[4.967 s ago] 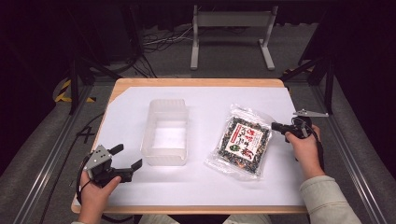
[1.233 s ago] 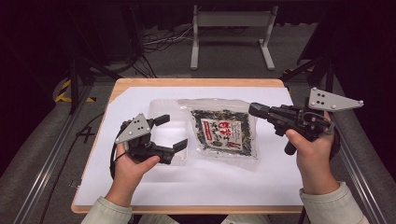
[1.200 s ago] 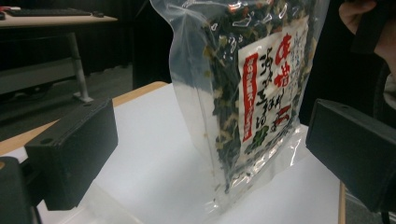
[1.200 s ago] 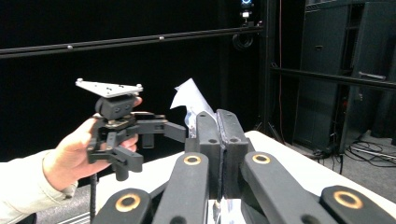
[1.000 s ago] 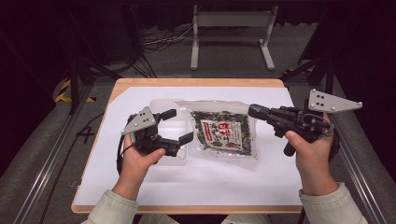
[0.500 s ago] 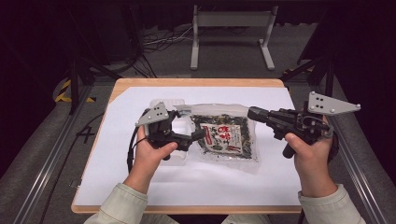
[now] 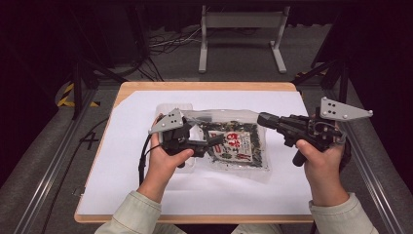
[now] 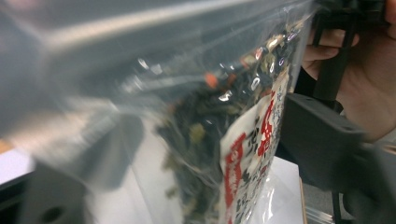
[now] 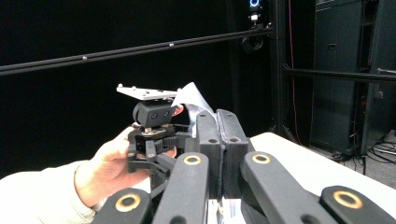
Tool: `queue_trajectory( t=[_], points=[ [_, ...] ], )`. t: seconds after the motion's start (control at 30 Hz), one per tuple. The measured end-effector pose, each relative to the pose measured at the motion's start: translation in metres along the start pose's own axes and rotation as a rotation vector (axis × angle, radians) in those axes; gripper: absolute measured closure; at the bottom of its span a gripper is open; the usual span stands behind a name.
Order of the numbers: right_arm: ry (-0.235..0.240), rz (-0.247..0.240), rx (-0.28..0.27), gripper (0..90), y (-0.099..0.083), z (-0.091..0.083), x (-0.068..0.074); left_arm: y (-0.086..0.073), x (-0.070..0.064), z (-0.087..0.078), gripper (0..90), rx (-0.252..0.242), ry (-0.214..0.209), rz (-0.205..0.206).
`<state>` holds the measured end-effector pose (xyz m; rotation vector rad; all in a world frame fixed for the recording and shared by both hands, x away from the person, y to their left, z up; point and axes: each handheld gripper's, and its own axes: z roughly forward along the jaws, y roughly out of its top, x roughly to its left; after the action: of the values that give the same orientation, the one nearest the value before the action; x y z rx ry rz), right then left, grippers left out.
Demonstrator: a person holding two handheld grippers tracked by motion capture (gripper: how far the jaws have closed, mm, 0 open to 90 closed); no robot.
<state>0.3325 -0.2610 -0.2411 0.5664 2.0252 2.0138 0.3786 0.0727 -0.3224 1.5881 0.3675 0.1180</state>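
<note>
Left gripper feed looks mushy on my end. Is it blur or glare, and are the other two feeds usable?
Left gripper view: the bag sits too near the lens, so its clear plastic smears into blur, with glints on the film. High view: evenly lit, table sharp. Right gripper view: jaws crisp, background black.

Bag mid-counter, one tool at each side.
Snack bag (image 7: 234,146) at the centre of the counter (image 7: 131,180), above a clear tray (image 7: 168,108); left tool (image 7: 207,145) at its left edge, right tool (image 7: 263,120) at its right corner.
</note>
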Motion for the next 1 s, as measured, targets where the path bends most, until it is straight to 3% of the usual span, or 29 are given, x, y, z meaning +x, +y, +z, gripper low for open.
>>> queue_trajectory(
  t=[0.07, 0.2, 0.37, 0.73, 1.0],
  points=[
    [-0.001, 0.003, 0.001, 90.0, -0.001, 0.0, 0.0, 0.001, -0.001, -0.001, 41.4, -0.002, -0.024, 0.006],
    [-0.012, 0.008, -0.003, 90.0, -0.003, -0.001, -0.003, 0.003, -0.004, -0.003, 54.3, 0.02, -0.053, 0.016],
    [-0.025, 0.004, -0.003, 90.0, -0.003, -0.003, -0.005, 0.005, -0.006, -0.004, 58.7, 0.03, -0.058, 0.026],
    [-0.077, -0.007, -0.03, 88.1, -0.007, -0.012, -0.015, 0.016, -0.018, -0.002, 73.1, 0.058, -0.124, 0.051],
    [-0.102, -0.029, -0.038, 83.4, -0.007, -0.018, -0.02, 0.023, -0.026, 0.002, 74.0, 0.078, -0.099, 0.067]
  ],
)
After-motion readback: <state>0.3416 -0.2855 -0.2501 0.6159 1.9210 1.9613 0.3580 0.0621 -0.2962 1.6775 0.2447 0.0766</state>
